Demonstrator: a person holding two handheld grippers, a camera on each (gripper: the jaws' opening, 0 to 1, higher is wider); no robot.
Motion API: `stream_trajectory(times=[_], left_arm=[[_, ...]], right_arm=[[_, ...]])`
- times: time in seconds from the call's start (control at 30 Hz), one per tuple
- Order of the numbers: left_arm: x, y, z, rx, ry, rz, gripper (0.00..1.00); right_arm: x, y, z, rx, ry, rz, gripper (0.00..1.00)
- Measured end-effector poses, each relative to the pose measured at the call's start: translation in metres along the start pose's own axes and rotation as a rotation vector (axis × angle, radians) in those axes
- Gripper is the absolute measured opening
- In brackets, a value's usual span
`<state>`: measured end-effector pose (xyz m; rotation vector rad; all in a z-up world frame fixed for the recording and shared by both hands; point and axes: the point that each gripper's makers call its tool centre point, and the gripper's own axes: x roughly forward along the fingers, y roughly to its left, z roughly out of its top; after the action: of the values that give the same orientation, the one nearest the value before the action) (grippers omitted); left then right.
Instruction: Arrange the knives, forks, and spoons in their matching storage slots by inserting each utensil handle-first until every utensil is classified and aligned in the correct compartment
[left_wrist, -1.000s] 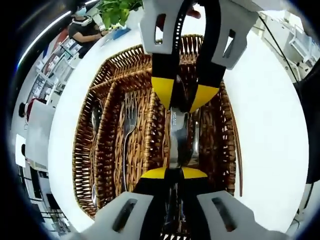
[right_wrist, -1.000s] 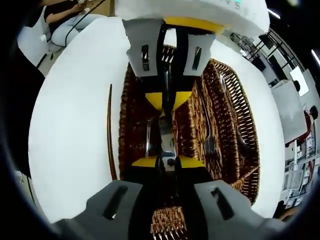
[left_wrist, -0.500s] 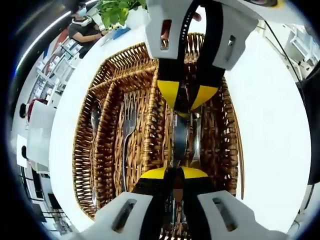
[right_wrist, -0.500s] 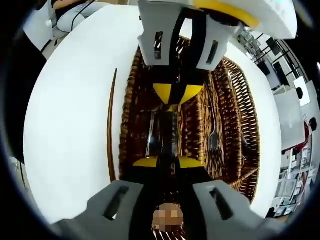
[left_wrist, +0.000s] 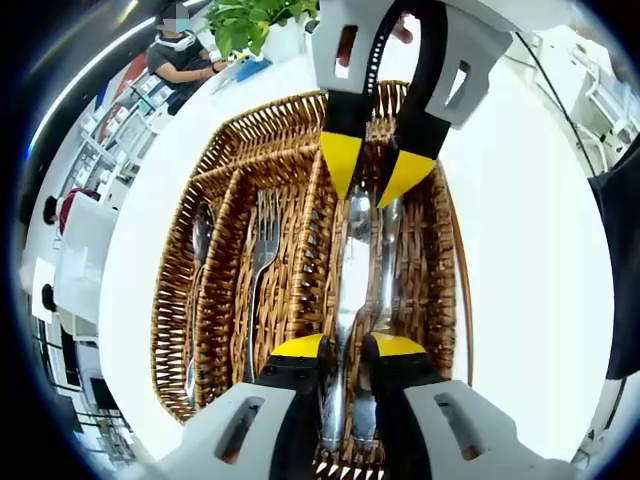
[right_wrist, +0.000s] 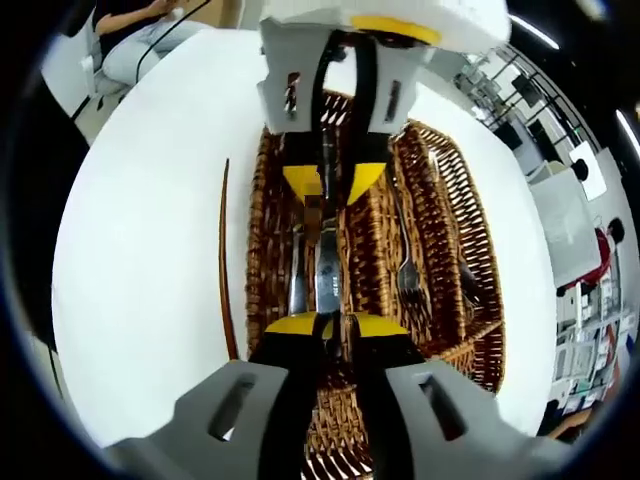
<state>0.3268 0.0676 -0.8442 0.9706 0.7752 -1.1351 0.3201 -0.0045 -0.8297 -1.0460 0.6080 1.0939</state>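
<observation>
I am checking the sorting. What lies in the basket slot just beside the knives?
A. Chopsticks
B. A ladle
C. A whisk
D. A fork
D. In the left gripper view a fork lies in the slot of the basket next to the knives, prongs toward the far end.

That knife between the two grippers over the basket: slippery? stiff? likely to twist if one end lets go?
The knife looks like polished metal with glare, so probably slick in the jaws. It spans straight between the left gripper and right gripper with no sag, so likely rigid. It is long and narrow; with one end released it may pivot down into the wicker basket.
</observation>
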Motion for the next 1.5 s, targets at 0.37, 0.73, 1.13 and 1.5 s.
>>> stream_trajectory(times=[0.37, 0.73, 1.13, 1.5], left_arm=[[-0.032, 0.014, 0.011, -0.241, -0.213, 0.089, 0.28], [-0.068, 0.000, 0.006, -0.376, -0.431, 0.180, 0.41], [-0.093, -0.038, -0.005, -0.515, -0.581, 0.202, 0.63], [-0.120, -0.068, -0.012, -0.589, -0.664, 0.239, 0.78]], right_arm=[[-0.023, -0.008, 0.010, 0.211, -0.138, -0.079, 0.25], [-0.051, -0.002, 0.011, 0.381, -0.292, -0.148, 0.45], [-0.086, 0.011, -0.003, 0.527, -0.411, -0.238, 0.67], [-0.114, 0.032, -0.032, 0.700, -0.454, -0.324, 0.86]])
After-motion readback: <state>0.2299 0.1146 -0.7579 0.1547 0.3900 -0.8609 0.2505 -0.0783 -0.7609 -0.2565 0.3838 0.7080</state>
